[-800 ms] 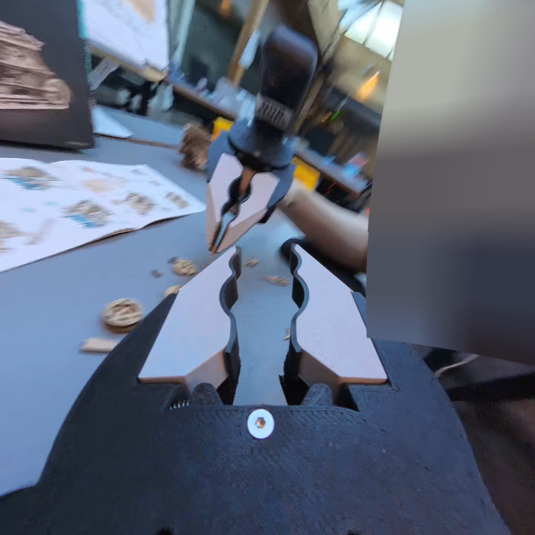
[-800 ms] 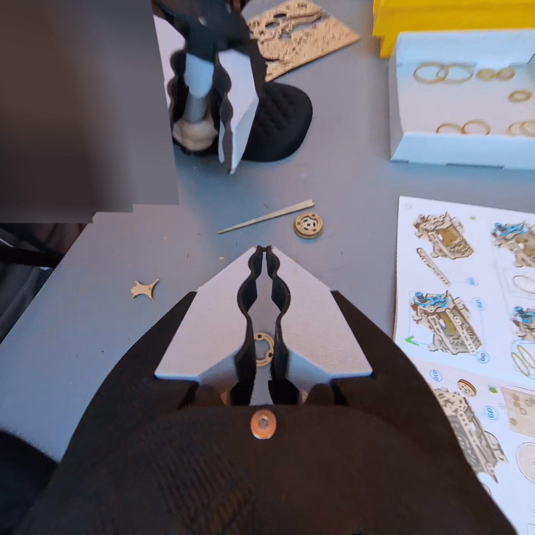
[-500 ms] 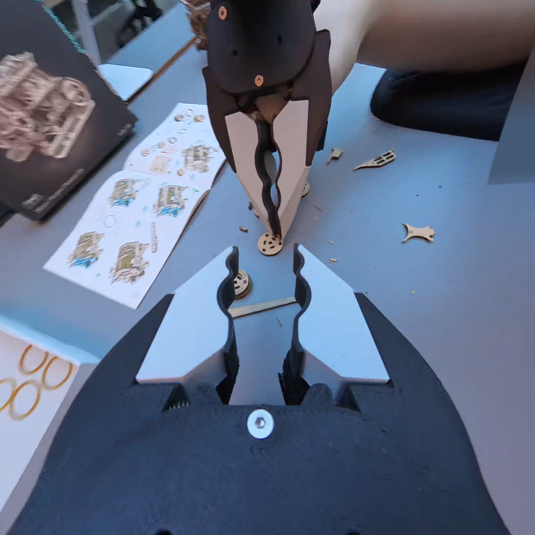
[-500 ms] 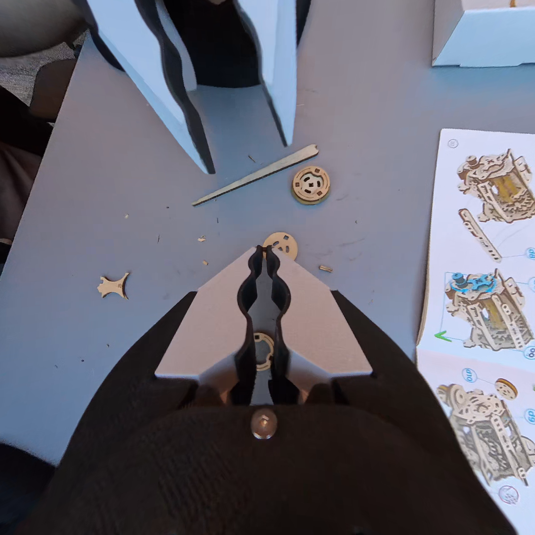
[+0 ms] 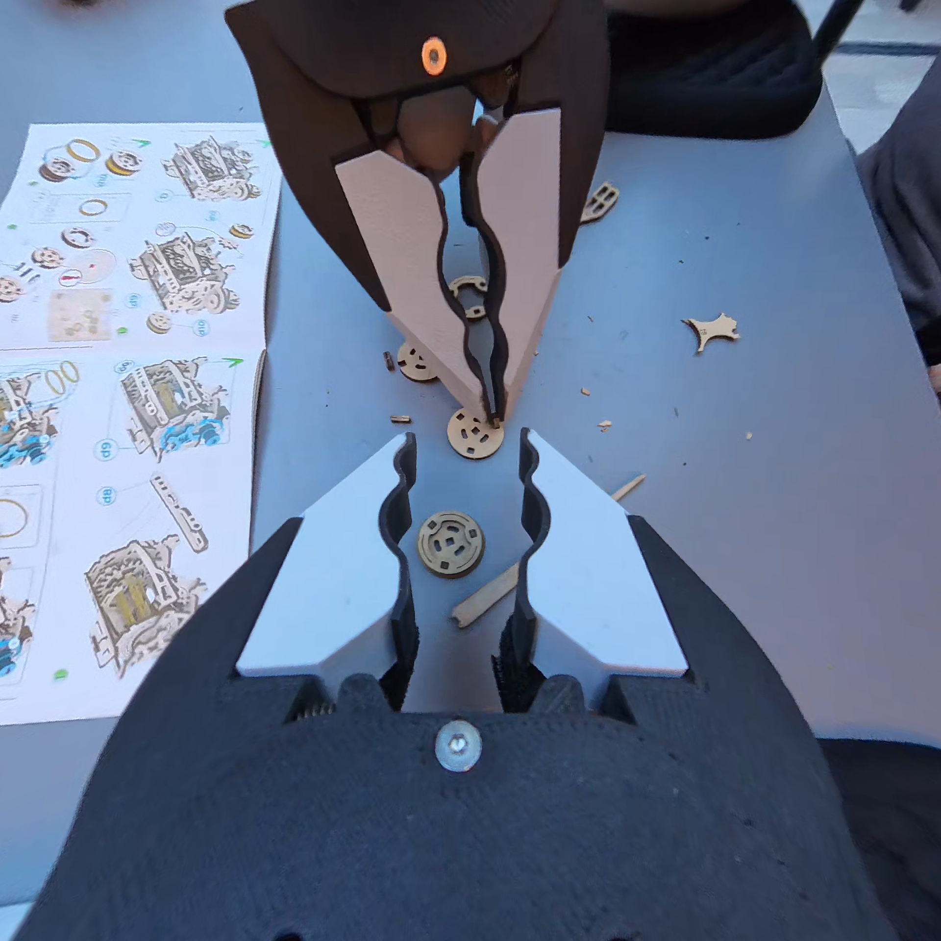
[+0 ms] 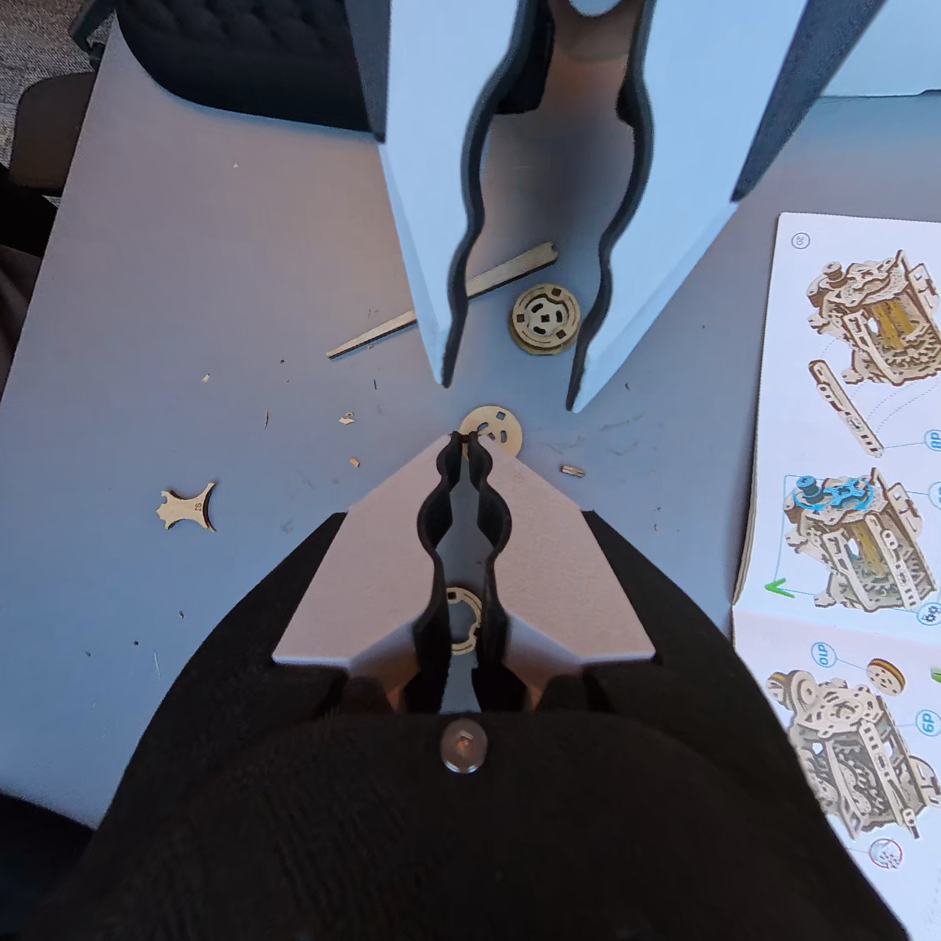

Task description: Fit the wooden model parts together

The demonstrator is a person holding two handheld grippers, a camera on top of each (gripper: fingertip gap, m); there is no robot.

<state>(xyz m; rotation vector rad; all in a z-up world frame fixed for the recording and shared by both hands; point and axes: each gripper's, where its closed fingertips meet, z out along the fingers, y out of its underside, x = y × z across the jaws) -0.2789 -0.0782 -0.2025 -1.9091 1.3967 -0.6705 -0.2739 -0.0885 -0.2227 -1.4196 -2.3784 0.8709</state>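
My left gripper (image 5: 466, 443) is open and empty, and its fingers straddle a thick slotted wooden disc (image 5: 450, 545) that lies on the grey table (image 5: 713, 509). A thin flat wooden disc (image 5: 474, 433) with several holes lies just past its tips. My right gripper (image 6: 461, 435) comes from the opposite side, shut on a tiny wooden peg that touches the thin disc (image 6: 491, 430) near its edge. From the right wrist view the left gripper (image 6: 509, 394) stands over the thick disc (image 6: 545, 318).
An open instruction booklet (image 5: 127, 382) lies to one side, also shown in the right wrist view (image 6: 855, 509). A wooden stick (image 5: 489, 593), a ring piece (image 6: 463, 626), a star-shaped offcut (image 6: 186, 509), a loose peg (image 6: 573, 471) and chips lie around. A black cushion (image 5: 702, 76) sits at the table's edge. Both grippers' tips are close together, under 4 cm apart.
My left gripper has swung down and forward, so the thick disc now lies between its fingers. My right gripper has stayed shut and its tips rest at the thin disc.
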